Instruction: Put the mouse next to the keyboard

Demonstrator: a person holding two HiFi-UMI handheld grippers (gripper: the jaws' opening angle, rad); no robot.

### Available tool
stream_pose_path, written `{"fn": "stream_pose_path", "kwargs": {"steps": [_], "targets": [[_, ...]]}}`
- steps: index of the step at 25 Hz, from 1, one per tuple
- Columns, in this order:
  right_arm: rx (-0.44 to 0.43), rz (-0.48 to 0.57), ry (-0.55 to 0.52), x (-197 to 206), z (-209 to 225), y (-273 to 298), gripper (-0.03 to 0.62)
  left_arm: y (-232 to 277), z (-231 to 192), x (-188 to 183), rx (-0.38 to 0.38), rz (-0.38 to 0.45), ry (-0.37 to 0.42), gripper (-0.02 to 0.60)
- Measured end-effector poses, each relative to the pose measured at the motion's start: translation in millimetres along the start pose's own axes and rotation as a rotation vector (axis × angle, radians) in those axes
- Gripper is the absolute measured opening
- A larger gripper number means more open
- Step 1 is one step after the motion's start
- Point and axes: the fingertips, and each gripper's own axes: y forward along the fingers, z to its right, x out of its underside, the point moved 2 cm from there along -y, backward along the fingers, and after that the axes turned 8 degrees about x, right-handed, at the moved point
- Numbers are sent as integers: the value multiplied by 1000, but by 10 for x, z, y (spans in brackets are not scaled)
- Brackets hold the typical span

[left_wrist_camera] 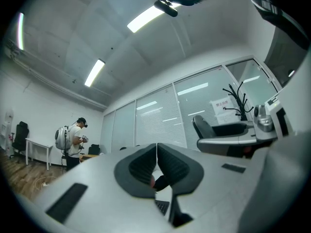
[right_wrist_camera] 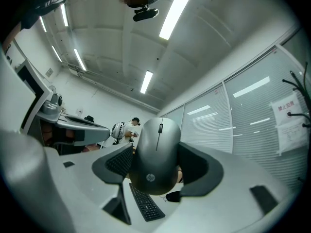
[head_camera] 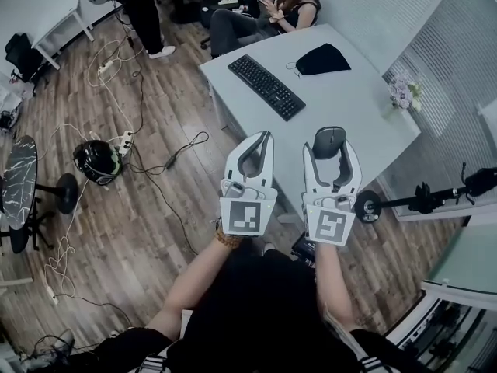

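While the left tongs (head_camera: pixel 265 137) are shut on nothing, the right tongs (head_camera: pixel 332 155) clamp the dark grey rounded mouse (right_wrist_camera: pixel 156 152), seemingly to carry it to the black keyboard (head_camera: pixel 265 86) ahead on the pale counter (head_camera: pixel 349 107).

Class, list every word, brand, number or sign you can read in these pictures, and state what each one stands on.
"hp": logo on the mouse, right gripper view.
Paper sign on the glass wall: red characters, too blurred to read.
Keyboard: key legends too small to read.
Square markers on the cubes: coded black-and-white patterns, not text.
No other readable text.
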Motion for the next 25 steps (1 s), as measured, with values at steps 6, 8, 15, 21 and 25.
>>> {"fn": "stream_pose_path", "kwargs": {"steps": [6, 8, 15, 21, 25], "targets": [[22, -5, -26, -62, -275, 110, 298, -64, -291, 35, 38, 5, 26, 12], [28, -11, -34, -66, -311, 131, 298, -66, -335, 60, 44, 6, 19, 12], [55, -16, -57, -74, -321, 276, 298, 45, -447, 113, 64, 14, -15, 12], [80, -31, -63, 2, -287, 409, 298, 183, -508, 155, 91, 17, 0, 12], [91, -35, -68, 55, -251, 536, 298, 312, -578, 200, 101, 14, -9, 12]]}}
